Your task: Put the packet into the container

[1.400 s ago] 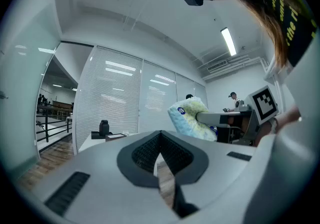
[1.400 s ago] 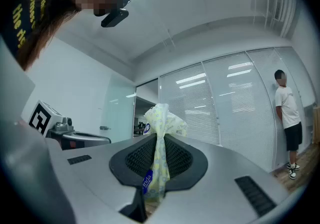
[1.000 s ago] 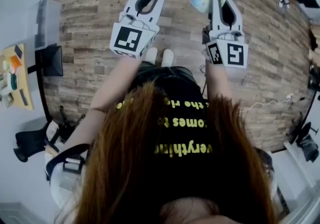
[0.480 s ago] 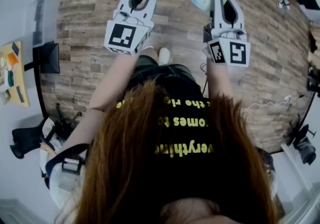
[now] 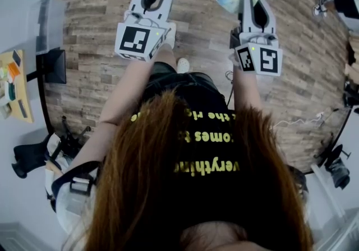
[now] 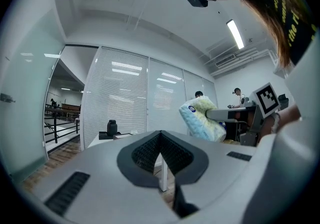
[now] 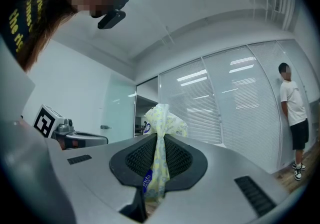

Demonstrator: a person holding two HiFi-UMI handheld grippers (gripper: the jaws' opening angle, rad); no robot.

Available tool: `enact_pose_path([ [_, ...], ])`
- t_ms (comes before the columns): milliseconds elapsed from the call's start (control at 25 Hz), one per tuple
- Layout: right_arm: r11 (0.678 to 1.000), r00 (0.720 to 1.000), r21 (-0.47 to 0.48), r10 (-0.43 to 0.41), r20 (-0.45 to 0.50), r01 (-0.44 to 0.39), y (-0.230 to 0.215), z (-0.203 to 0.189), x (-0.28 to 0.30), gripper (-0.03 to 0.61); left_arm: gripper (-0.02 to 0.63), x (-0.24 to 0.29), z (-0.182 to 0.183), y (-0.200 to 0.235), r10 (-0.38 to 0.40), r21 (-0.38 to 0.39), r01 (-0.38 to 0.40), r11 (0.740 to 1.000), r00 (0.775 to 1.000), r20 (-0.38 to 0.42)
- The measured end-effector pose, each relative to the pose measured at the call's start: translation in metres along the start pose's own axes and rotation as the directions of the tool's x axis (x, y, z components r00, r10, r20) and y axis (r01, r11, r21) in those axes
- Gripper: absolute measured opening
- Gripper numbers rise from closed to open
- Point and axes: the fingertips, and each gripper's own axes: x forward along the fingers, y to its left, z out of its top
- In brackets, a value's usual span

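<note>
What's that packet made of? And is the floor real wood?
Packet: looks like thin, soft plastic film, slightly shiny and printed; it crumples flat where the right gripper pinches it.
Floor: matte planks with wood grain and seams; real wood or laminate, I can't tell.

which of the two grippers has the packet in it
The right gripper: its jaws pinch the yellow-patterned packet. The left gripper has its jaws together with nothing between them.
</note>
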Motion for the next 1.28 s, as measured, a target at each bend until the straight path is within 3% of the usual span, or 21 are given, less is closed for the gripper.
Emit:
enact_pose_path([
  [280,1.000,1.000,-0.012,-0.023,0.004,0.024,-0.021,-0.010,0.083,0.054,0.002,0.062,-0.006,0.066,-0.019,-0.005,0.019,1.000,1.000,0.004],
  [520,0.998,0.999,-0.029,-0.051,0.003,0.051,-0.021,-0.024,0.176,0.054,0.002,0.111,-0.005,0.161,-0.043,-0.004,0.043,0.999,0.999,0.031],
  [760,0.996,0.996,-0.028,-0.086,0.015,0.086,-0.063,-0.010,0.200,0.054,0.002,0.169,0.016,0.170,-0.078,0.014,0.077,0.997,0.996,0.052],
  [960,0.995,0.996,-0.028,-0.091,-0.002,0.091,-0.061,-0.025,0.244,0.054,0.002,0.190,0.004,0.205,-0.085,-0.011,0.086,0.996,0.995,0.045],
  [1280,0.996,0.997,-0.027,-0.082,-0.010,0.082,-0.103,-0.034,0.296,0.054,0.000,0.237,-0.010,0.229,-0.058,-0.021,0.059,0.998,0.998,0.014],
])
